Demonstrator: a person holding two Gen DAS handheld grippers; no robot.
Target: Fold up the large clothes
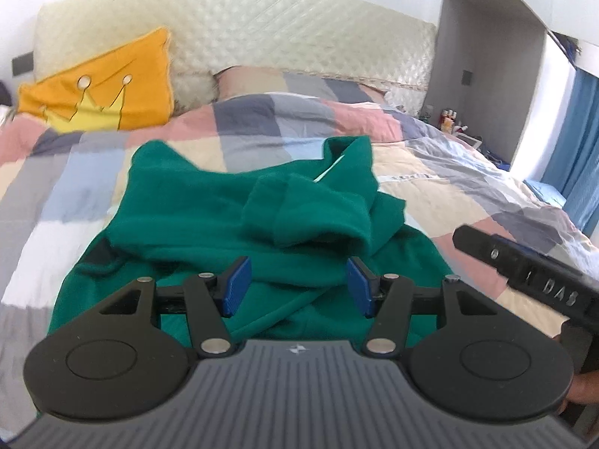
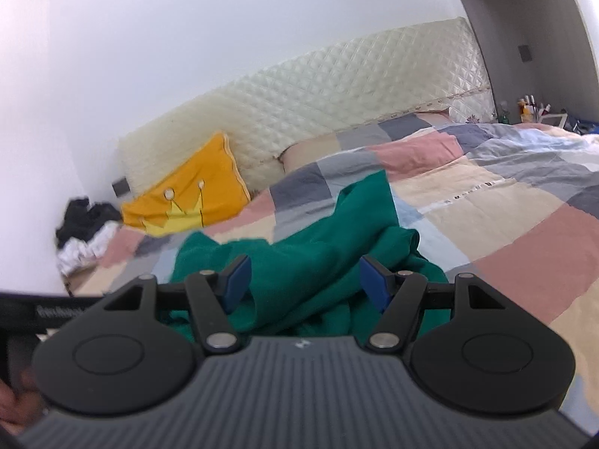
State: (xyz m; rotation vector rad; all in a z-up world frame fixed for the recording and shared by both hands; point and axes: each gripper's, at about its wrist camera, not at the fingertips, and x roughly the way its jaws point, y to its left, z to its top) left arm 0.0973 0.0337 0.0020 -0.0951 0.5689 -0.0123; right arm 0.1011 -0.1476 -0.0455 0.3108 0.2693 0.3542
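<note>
L gripper [image 1: 295, 286]: jaws spread wide, nothing between the blue pads [image 1: 236, 285], hovering just above the near part of the green garment [image 1: 209, 209]. R gripper [image 2: 303, 284]: also spread, empty, over the same cloth [image 2: 299, 258], w/ pads [image 2: 374, 284] clear of it as far as the view shows. Neither has a grip yet.

Garment lies straight ahead of both, crumpled on the checked quilt [image 1: 67, 194], near edge under the tools, far end reaching toward the headboard [image 1: 262, 26]. Long axis looks near-to-far, tho bunching makes that a guess. A rolled sleeve or cuff [image 1: 299, 209] sits heaped on top, right of centre; a flap w/ a pale tag stands up at the far right [image 1: 352, 157].

In the L view the R tool's body [image 1: 531, 273] shows at the right edge, so the two are side by side, R one nearer the heaped sleeve side, L one nearer the flatter left shoulder area. Probably first job: spread it flat, each taking its own side.

Orange crown cushion [image 1: 108, 86] far left, well apart from the cloth.
</note>
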